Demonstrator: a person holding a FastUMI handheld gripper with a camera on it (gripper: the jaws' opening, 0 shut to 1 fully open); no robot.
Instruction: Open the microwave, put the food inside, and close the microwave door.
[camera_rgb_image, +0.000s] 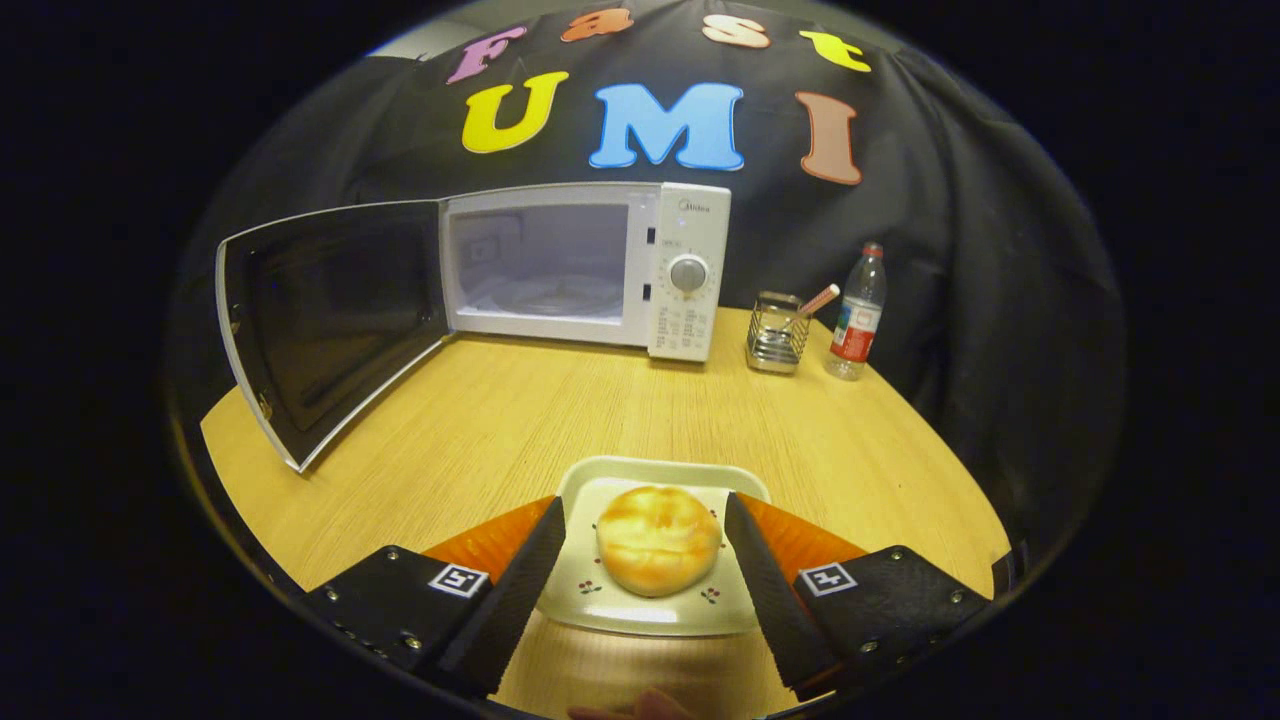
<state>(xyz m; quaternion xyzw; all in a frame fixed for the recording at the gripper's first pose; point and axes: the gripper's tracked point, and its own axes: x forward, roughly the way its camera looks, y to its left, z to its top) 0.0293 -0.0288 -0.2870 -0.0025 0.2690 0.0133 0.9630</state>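
My gripper (645, 530) was spread wide, fingers flanking the bun (658, 540) on its plate (640, 610) without touching, microwave (590, 265) beyond on the table (500, 420), door (325, 320) swung open, bottle (858, 315) and metal holder (778, 335) beside it

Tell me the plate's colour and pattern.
White plate with small red-and-green floral sprigs, best seen in the gripper view; it lies between the open gripper jaws, bun on it.

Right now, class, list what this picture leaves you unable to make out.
- Plate: both side edges hidden behind the gripper fingers, which stand open around the bun.
- Microwave panel markings: too small.
- Metal holder: contents too small to identify.
- Open door: dark glass, detail lost.
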